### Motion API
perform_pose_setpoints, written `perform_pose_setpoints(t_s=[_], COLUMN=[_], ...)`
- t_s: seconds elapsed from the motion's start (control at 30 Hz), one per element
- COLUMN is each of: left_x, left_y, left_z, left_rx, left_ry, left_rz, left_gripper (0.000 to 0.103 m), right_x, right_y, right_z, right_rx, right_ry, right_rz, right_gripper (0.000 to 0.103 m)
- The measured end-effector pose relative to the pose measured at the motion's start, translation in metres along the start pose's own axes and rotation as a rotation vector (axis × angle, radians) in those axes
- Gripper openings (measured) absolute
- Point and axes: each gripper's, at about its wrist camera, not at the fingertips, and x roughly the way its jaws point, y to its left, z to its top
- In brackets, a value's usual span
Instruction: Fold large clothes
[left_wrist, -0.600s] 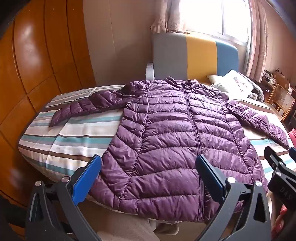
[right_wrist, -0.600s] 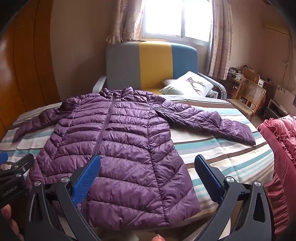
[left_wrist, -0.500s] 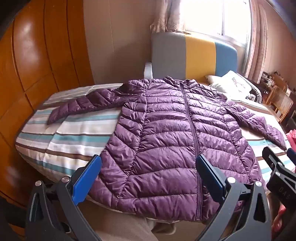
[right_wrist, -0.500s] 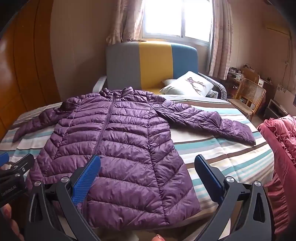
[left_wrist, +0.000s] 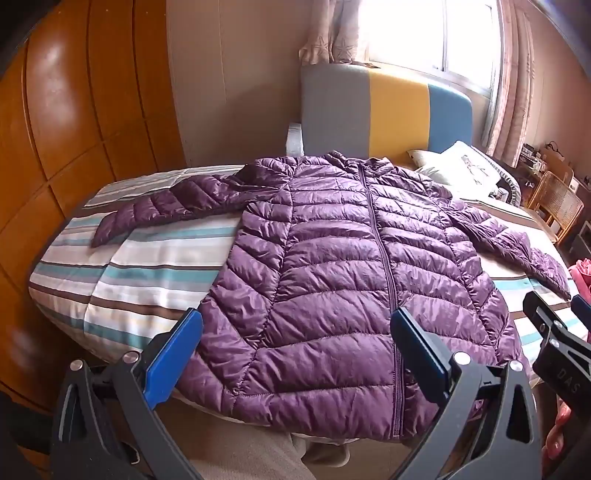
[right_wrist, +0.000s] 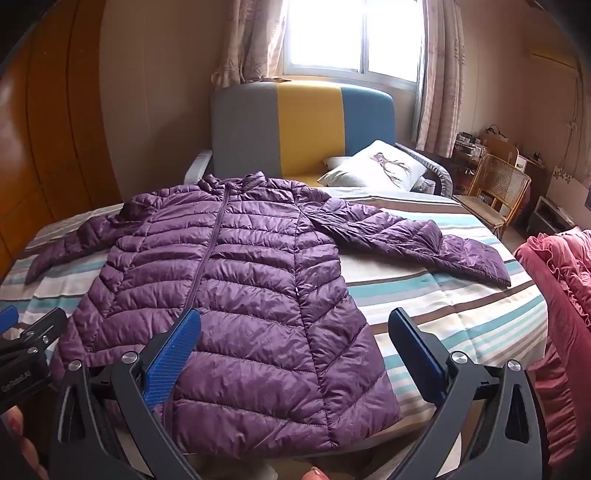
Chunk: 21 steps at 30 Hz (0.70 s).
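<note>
Purple quilted puffer jacket lies spread flat ahead for folding; I hold left tongs and right tongs wide apart, empty.

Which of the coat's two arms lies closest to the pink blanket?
The purple quilted jacket's sleeve stretched toward the rattan chair; its cuff nearly reaches the pink ruffled blanket. The other sleeve points toward the wooden wardrobe.

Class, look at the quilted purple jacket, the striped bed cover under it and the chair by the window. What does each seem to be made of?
Quilted purple jacket: thin synthetic shell, probably nylon or polyester; it has a light sheen and puffy stitched channels.
Striped bed cover: matte woven fabric, perhaps cotton; no gloss, soft creases.
Chair: light wood or rattan frame with a woven cane back; the lattice shows.
</note>
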Motion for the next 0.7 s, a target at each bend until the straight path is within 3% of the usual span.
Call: perform_pose_setpoints(t_s=[0.7], left_x=[0.0025], left_y=[0.0007], left_z=[-0.0032], left_rx=[-0.009], left_ry=[0.009], left_rz=[-0.021], left_gripper=[0.101], right_x=[0.0007], right_y=[-0.0036], right_z=[-0.0005], right_rx=[0.012], right_ry=[0.007], right_rz=[-0.003], right_gripper=[0.1])
